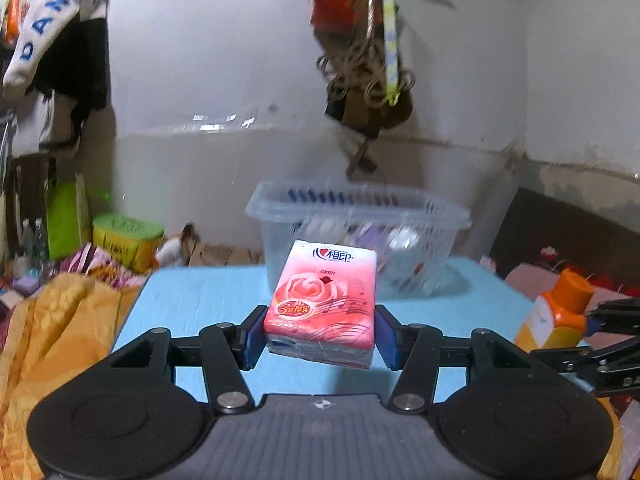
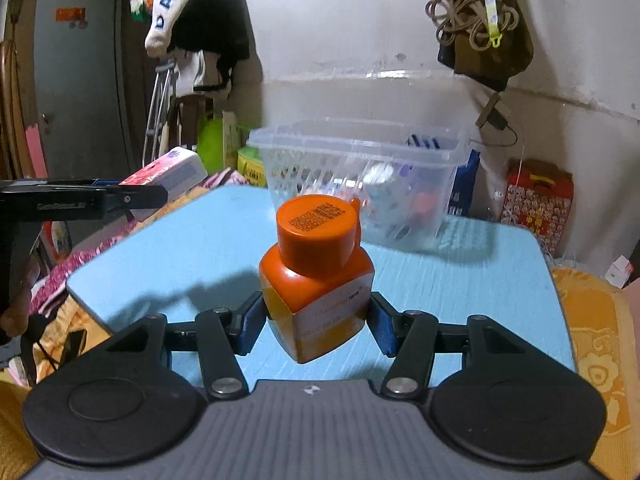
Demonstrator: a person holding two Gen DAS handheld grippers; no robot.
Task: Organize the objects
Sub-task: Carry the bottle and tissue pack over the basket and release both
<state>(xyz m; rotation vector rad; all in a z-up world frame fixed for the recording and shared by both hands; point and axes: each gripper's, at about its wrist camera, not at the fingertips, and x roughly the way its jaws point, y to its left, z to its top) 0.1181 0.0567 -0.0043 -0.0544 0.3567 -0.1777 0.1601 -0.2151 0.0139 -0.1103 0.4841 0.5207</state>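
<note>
My left gripper point(image 1: 320, 330) is shut on a pink tissue pack point(image 1: 324, 300) and holds it above the blue table point(image 1: 192, 300), short of the clear plastic basket point(image 1: 356, 236). My right gripper point(image 2: 316, 320) is shut on an orange bottle point(image 2: 316, 276) with an orange cap, held above the table point(image 2: 180, 248) in front of the basket point(image 2: 360, 176). The basket holds several small items, blurred through its walls. The bottle also shows in the left wrist view point(image 1: 556, 316), and the tissue pack in the right wrist view point(image 2: 168, 170).
The table stands against a white wall. Orange bedding point(image 1: 52, 320) lies to the left and orange cloth point(image 2: 600, 340) to the right. A yellow-green box point(image 1: 124, 240) sits behind left. A red box point(image 2: 538, 200) stands behind right. Bags point(image 2: 484, 32) hang above the basket.
</note>
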